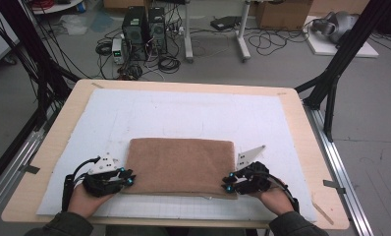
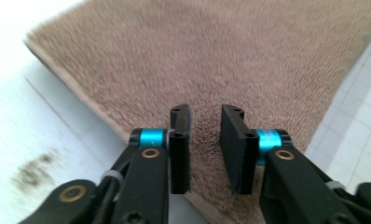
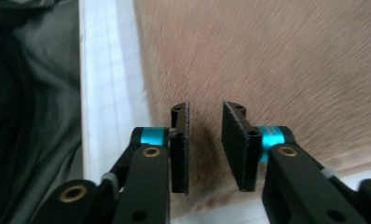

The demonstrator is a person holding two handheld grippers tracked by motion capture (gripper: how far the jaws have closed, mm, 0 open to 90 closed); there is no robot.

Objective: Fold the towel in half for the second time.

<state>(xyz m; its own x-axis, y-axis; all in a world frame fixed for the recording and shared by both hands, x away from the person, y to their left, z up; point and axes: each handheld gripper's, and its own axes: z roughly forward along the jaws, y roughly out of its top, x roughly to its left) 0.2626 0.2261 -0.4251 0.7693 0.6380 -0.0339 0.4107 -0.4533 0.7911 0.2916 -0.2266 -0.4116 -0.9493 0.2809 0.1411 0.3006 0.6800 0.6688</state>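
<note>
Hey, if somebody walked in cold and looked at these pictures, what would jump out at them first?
Probably the brown towel, folded flat on the white mat near the table's front edge. Next, the left gripper and the right gripper, one at each near corner of the towel, jaws parted over the pile. Behind the table, computer towers sit amid tangled cables on the floor.

- Brown towel [image 1: 180, 166], fuzzy pile, folded to flat rectangle w/ rounded corners.
- Lies on white mat [image 1: 183, 118], near front edge, approx centred L-R, long side across table.
- Folded layers visible along near edge.
</note>
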